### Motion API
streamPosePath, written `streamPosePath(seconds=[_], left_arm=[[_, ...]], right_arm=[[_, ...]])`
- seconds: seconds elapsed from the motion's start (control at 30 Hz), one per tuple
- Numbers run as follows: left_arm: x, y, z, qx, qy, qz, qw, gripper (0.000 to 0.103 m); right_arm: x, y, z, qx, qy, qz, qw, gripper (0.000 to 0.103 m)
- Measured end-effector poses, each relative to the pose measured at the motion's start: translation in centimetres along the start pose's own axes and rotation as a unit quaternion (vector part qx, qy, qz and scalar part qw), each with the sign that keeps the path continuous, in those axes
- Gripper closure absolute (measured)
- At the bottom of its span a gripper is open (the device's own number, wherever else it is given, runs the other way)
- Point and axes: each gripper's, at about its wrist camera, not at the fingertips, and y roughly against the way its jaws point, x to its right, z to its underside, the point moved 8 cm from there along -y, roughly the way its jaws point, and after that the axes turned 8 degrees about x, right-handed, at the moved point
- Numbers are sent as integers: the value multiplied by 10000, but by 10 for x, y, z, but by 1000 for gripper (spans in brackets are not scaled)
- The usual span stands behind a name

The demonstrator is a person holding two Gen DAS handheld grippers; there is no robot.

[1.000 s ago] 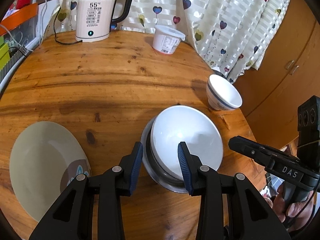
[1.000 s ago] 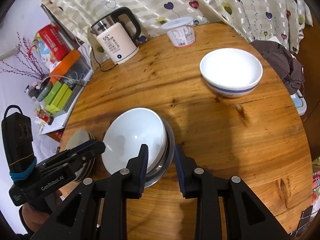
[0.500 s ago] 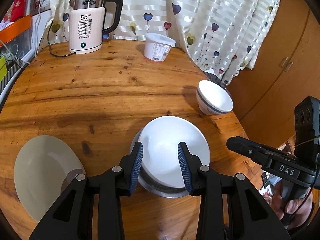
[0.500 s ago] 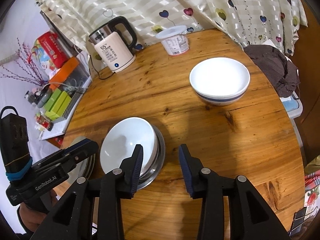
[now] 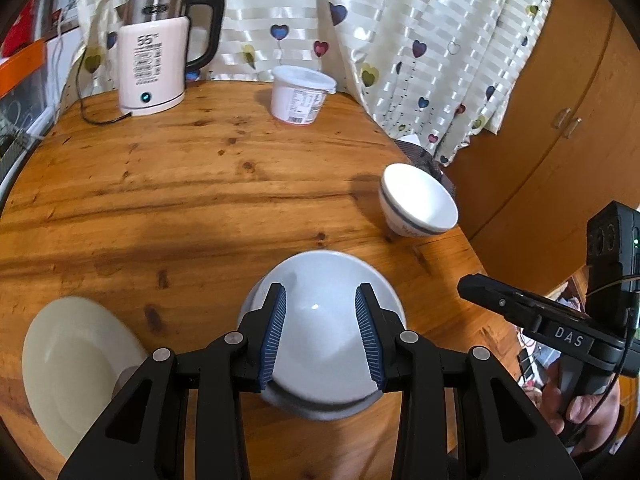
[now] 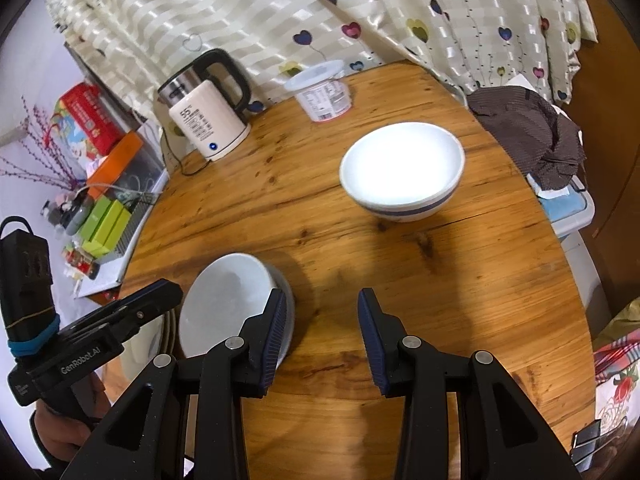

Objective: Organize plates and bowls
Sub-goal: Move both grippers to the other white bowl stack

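A white bowl [image 5: 324, 320] rests inside a steel dish [image 5: 316, 406] near the front of the round wooden table [image 5: 200, 200]. My left gripper [image 5: 320, 292] hovers over this bowl, open, its pads pressing on nothing. The same stack [image 6: 228, 300] lies left of my right gripper [image 6: 322, 296], which is open above bare wood. A white bowl with a blue band [image 6: 400, 168] stands ahead of the right gripper, and shows near the table's right edge [image 5: 418, 200] in the left wrist view. A cream plate [image 5: 76, 356] lies at the left front.
At the back stand an electric kettle [image 5: 154, 68] with its cord and a lidded white tub [image 5: 300, 96]. A brown cloth [image 6: 532, 128] lies just off the table's right edge. Boxes [image 6: 104, 216] crowd a ledge on the left. A wooden cabinet [image 5: 560, 140] rises at the right.
Both grippers have pulled back from the bowl stack. The right gripper's jaws, earlier astride the stack's rim, have widened and shifted right over bare table.
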Motion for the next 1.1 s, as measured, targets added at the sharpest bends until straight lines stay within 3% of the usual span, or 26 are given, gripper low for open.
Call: streamPosePath(seconds=[0.8,1.1], left_arm=[[60,-91,-47,-689,-285,607,9954,65],[68,-129,-55,-1025,-27,676,9924,65]], right_arm=[[77,-16,-55,312,-552,512,9967,66],[93,-36,-67,240,-742,539,9955,68]])
